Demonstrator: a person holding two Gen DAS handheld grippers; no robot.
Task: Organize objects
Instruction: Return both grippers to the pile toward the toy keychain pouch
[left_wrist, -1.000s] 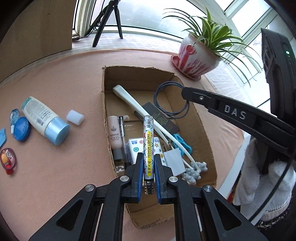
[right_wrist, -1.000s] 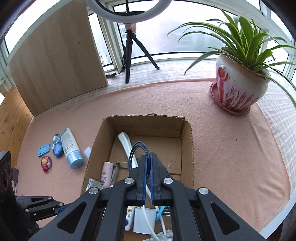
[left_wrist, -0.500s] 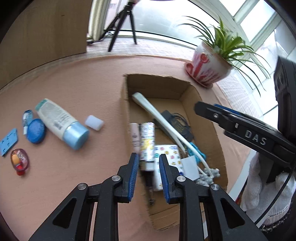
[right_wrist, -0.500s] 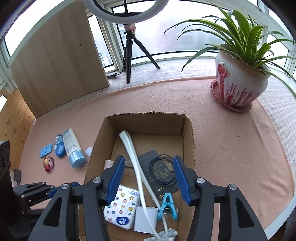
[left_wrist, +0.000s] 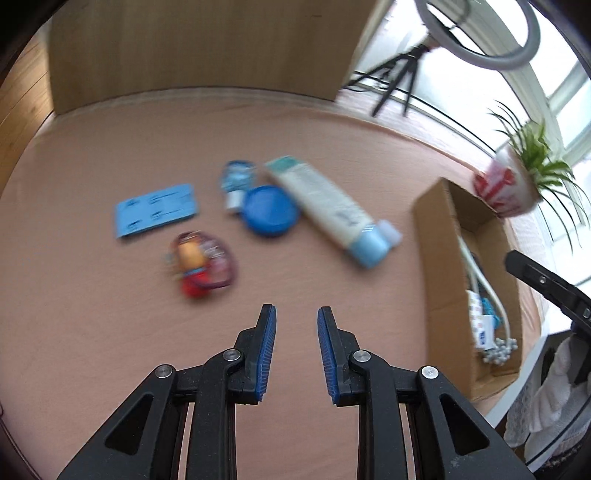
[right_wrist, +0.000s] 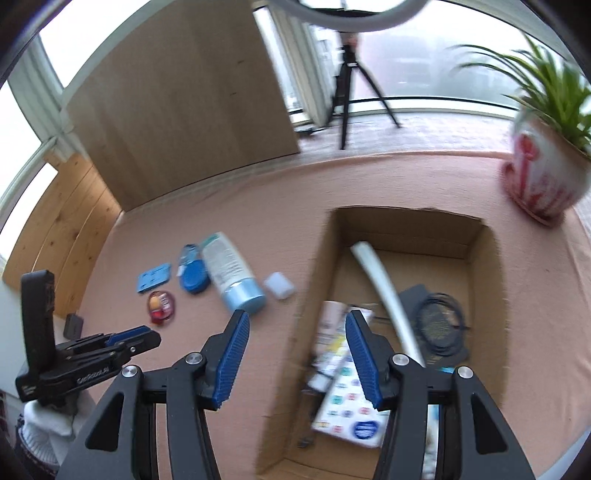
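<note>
My left gripper (left_wrist: 296, 310) hangs open and empty over bare pink cloth. Just beyond it lie a red round toy (left_wrist: 201, 264), a blue card (left_wrist: 155, 210), a blue round lid (left_wrist: 269, 210) and a lotion tube (left_wrist: 328, 210) with a white cap (left_wrist: 391, 230) beside it. My right gripper (right_wrist: 297, 314) is open and empty above the left wall of the cardboard box (right_wrist: 406, 225). Inside the box are a lighter tube (right_wrist: 328, 328), a white shoehorn (right_wrist: 384, 284), a black cable coil (right_wrist: 439, 325) and a sticker packet (right_wrist: 351, 406).
A potted plant (right_wrist: 539, 181) stands at the table's far right corner. A wooden board (right_wrist: 184, 110) and a tripod (right_wrist: 347, 85) rise behind the table. The table edge runs just right of the box (left_wrist: 432, 258).
The left gripper let the lighter tube go into the box, opened and swung left to the loose items. The right gripper dropped the cable coil in the box, opened and shifted left.
</note>
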